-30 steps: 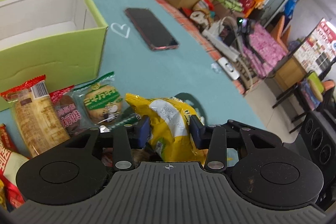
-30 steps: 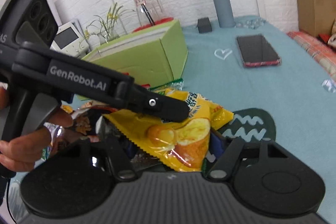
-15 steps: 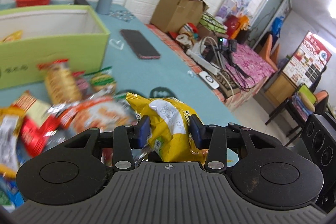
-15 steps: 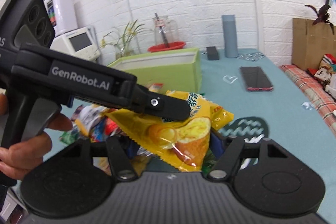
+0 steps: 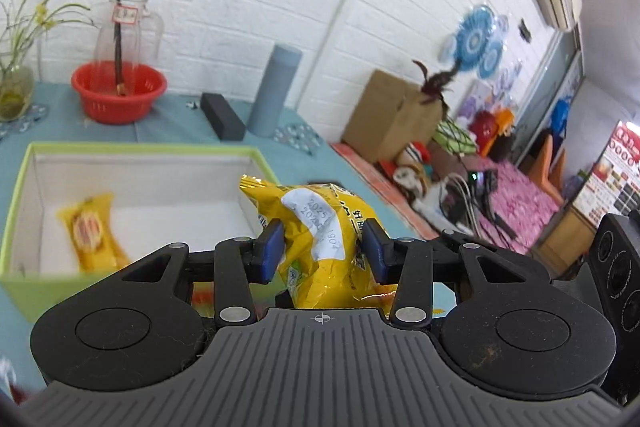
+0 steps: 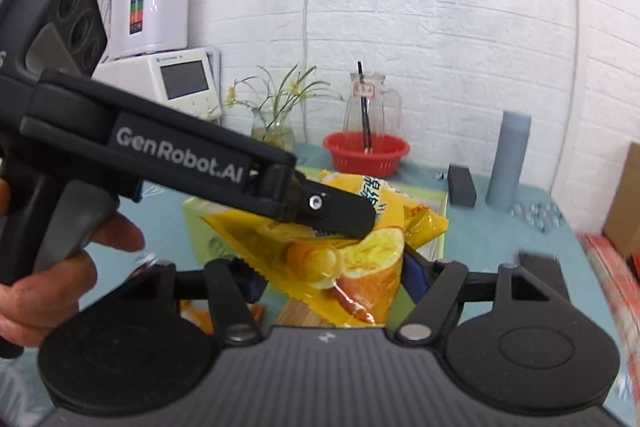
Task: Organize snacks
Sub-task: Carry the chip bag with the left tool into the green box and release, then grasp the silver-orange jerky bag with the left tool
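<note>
Both grippers lifted, fingers clamping yellow chip bag (image 5: 320,239), left view shows green box (image 5: 24,179) interior.

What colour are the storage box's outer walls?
Lime green outside, white inside: the box shows best in the left wrist view.

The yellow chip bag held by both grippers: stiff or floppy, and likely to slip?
Probably floppy: the yellow chip bag crumples between the left gripper pads. Likely light, being puffed with air. Its glossy film may slip; the right gripper holds the other end.
</note>
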`<state>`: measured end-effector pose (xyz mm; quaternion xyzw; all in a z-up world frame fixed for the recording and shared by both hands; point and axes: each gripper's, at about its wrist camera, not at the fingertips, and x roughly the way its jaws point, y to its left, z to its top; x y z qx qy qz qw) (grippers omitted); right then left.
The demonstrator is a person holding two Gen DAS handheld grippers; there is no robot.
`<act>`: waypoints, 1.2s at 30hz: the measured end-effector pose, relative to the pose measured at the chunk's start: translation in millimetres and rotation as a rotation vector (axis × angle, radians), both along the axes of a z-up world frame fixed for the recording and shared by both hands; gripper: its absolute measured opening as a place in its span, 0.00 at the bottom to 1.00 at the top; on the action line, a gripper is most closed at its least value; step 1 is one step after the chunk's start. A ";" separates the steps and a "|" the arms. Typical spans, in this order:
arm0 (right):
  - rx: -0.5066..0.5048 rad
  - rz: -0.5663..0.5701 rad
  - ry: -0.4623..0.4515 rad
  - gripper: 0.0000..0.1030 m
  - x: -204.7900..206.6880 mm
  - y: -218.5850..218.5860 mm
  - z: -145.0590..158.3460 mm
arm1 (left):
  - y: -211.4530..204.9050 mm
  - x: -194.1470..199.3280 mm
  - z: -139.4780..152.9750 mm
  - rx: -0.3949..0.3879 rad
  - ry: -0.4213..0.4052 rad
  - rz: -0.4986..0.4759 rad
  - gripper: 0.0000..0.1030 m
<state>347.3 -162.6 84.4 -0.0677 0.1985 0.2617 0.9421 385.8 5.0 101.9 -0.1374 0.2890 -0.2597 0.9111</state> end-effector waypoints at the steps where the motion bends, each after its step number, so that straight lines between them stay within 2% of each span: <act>1: 0.000 0.003 0.009 0.71 15.8 1.1 -0.7 | 2.7 15.6 -1.4 -0.005 0.008 0.004 0.22; 6: -0.024 0.016 0.052 0.71 82.1 8.1 -17.6 | 7.3 82.6 -23.0 -0.002 0.050 0.011 0.22; 11: -0.031 0.029 0.091 0.71 122.9 9.7 -42.0 | 8.6 122.7 -44.0 0.036 0.083 0.030 0.22; 13: -0.047 0.036 0.085 0.71 130.1 11.4 -48.3 | 8.7 128.7 -50.0 0.057 0.081 0.040 0.30; 14: -0.062 0.032 0.074 0.73 133.0 12.5 -50.4 | 8.8 130.9 -52.6 0.072 0.081 0.053 0.47; 15: -0.070 0.023 0.061 0.74 132.8 11.0 -50.6 | 9.7 131.9 -54.6 0.090 0.088 0.078 0.60; 16: -0.068 0.012 0.055 0.75 131.6 6.9 -48.2 | 11.4 129.6 -54.0 0.097 0.084 0.099 0.60; 18: -0.034 -0.007 0.049 0.77 125.8 -7.7 -37.8 | 16.1 120.0 -48.3 0.093 0.070 0.099 0.59; 20: 0.003 -0.032 0.025 0.86 107.2 -24.6 -25.7 | 19.9 104.0 -39.2 0.072 0.054 0.100 0.59; 25: 0.071 -0.077 0.002 0.88 38.1 -60.3 -11.5 | 23.8 38.6 -19.6 0.022 0.013 0.078 0.63; 30: 0.162 -0.093 0.059 0.90 -37.7 -78.9 -29.0 | 18.2 -34.9 -32.5 -0.006 0.037 0.032 0.62; 33: 0.203 -0.084 0.109 0.90 -76.5 -74.3 -48.1 | 14.6 -71.6 -46.4 0.000 0.069 0.035 0.62; 36: 0.221 -0.066 0.138 0.90 -100.9 -63.5 -64.5 | 15.5 -103.4 -64.2 -0.047 0.117 0.045 0.62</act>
